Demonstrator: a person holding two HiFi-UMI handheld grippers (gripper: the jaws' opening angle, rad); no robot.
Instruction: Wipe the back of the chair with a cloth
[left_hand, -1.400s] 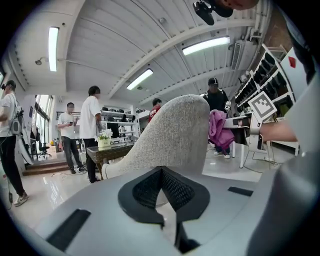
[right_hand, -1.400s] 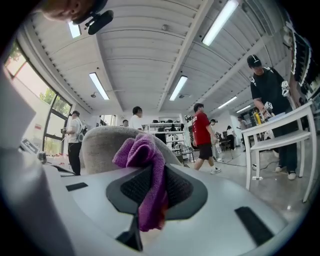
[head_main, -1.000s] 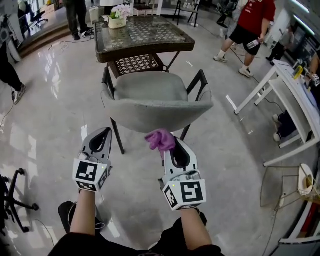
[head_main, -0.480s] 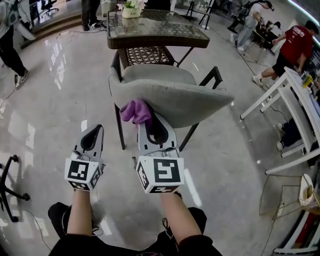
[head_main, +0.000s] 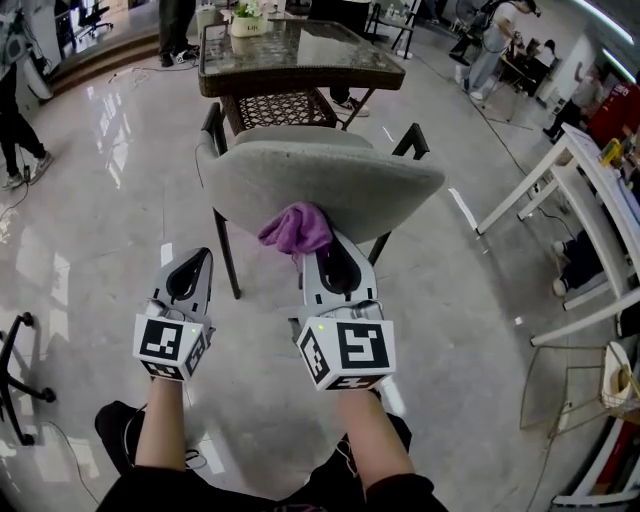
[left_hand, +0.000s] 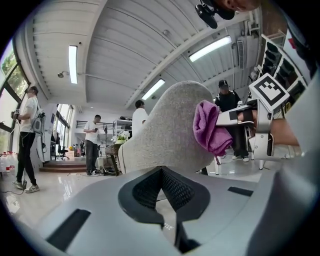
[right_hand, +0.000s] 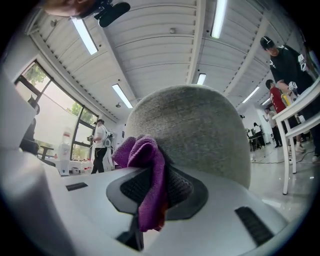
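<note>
Cloth (head_main: 297, 228) is on the move across the chair back (head_main: 330, 185). 1 s ago it's down at the bottom edge, a bit right of centre. 0.5 s ago it's way over twd the left end. Now it's heading back to the middle, left of centre tho. It also sits higher up the grey fabric than at the start. Right gripper (head_main: 322, 248) goes w/ it, so the gap to the left gripper (head_main: 192, 262) is wider than 0.5 s ago.

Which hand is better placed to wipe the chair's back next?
Right: the right gripper holds the purple cloth against the chair back; the left gripper is shut, empty and apart from it.
</note>
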